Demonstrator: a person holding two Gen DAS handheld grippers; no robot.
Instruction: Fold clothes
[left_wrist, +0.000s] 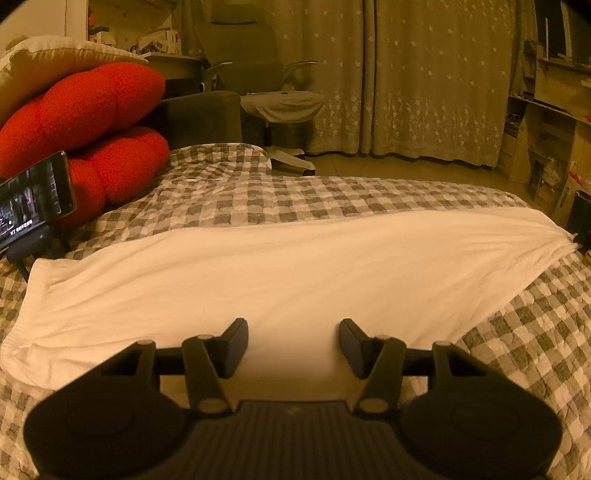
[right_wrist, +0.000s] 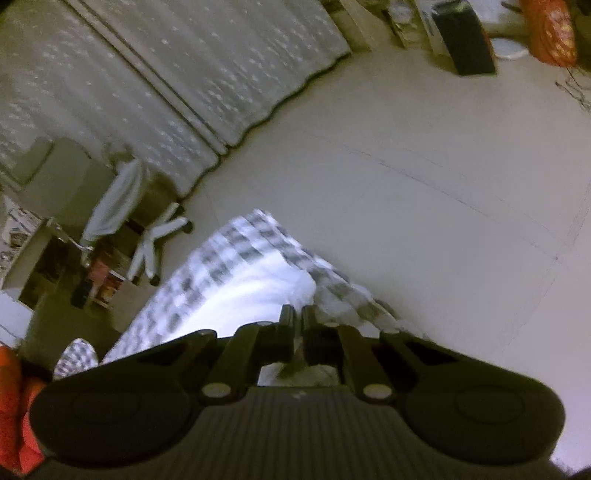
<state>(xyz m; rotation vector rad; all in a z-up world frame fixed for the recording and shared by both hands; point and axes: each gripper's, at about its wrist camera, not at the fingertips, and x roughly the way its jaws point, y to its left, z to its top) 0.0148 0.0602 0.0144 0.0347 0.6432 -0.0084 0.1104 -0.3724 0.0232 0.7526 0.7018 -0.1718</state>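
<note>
Up close, the left gripper (left_wrist: 293, 341) hangs spread over the white garment (left_wrist: 288, 266), which lies flat across the checked bedspread (left_wrist: 524, 332). Only the blurred right wrist view shows the right gripper (right_wrist: 294, 322) pressed together on white cloth at the bed's corner. A red cushion (left_wrist: 85, 125) and phone (left_wrist: 31, 197) sit beyond.

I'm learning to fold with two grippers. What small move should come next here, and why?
Probably close the left gripper on the white garment: its jaws stand open over the cloth's near edge, while the right gripper looks already shut at the garment's far end.
</note>
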